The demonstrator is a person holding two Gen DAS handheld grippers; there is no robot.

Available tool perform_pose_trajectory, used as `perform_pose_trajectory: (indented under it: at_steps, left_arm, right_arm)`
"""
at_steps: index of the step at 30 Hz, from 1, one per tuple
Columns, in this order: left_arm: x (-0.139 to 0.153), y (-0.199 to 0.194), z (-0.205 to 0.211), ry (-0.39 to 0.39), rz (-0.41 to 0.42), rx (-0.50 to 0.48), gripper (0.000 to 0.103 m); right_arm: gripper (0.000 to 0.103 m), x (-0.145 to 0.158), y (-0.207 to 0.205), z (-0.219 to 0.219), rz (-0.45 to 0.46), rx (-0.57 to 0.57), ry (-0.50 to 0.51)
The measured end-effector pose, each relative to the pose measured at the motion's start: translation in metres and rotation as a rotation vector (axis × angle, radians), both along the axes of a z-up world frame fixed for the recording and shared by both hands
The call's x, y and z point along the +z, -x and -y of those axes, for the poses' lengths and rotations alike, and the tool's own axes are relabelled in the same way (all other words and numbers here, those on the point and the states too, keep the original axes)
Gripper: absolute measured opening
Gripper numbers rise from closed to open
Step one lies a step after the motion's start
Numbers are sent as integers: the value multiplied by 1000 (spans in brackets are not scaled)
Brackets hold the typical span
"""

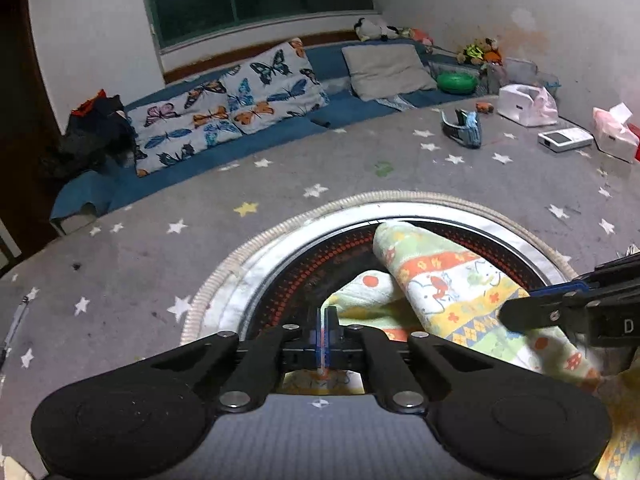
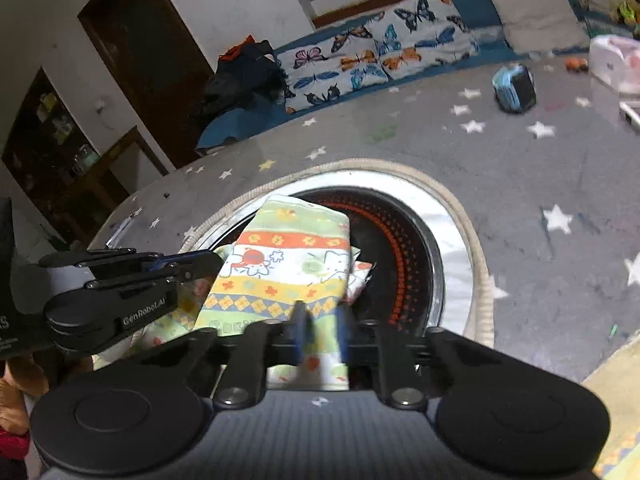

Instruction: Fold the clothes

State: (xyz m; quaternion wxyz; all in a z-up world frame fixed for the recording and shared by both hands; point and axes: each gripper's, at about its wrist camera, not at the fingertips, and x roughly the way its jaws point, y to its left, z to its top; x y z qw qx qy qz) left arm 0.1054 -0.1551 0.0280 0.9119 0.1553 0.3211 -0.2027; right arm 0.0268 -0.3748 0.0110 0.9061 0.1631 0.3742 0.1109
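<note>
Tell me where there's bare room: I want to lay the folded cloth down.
Free: the star carpet beyond the round mat, short of the butterfly pillows; also its right side in the right wrist view. Crowded: the mat's centre, under the patterned cloth and both tongs, and the far corner by the tissue box.

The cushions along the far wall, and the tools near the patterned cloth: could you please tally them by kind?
Butterfly-print cushions: 2
Plain beige cushions: 1
Tools: 2, left tool shut, right tool open over the patterned cloth
Patterned cloths: 1
Total: 6
</note>
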Motion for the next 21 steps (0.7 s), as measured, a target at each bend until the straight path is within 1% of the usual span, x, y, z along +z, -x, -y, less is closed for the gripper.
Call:
perform_pose_trajectory:
  at_steps: [1, 4, 8, 10, 12, 14, 18, 21]
  left_arm:
    - [2, 0, -2, -1, 10, 11, 1]
    - [9, -3, -13, 8, 38, 62, 1]
    - [16, -20, -33, 39, 66, 184, 1]
    - [13, -29, -40, 41, 59, 224, 1]
    - [9, -38, -47, 41, 50, 263, 1]
    - [5, -43, -52, 33, 49, 292, 1]
    - [2, -49, -66, 65, 37, 344, 1]
    - [-3, -53, -73, 57, 20, 359, 1]
  right_arm:
    - [3, 3, 1, -2, 16, -2, 17]
    - [2, 17, 9, -2, 76, -26, 80]
    - [2, 31, 16, -2, 155, -95, 243]
    - [2, 30, 12, 2, 149, -132, 272]
    - [2, 24, 4, 8, 121, -164, 280]
    - [2, 16, -2, 10, 96, -177, 307]
    - [2, 6, -9, 11, 65, -187, 334]
    - [2, -1, -13, 11, 44, -190, 355]
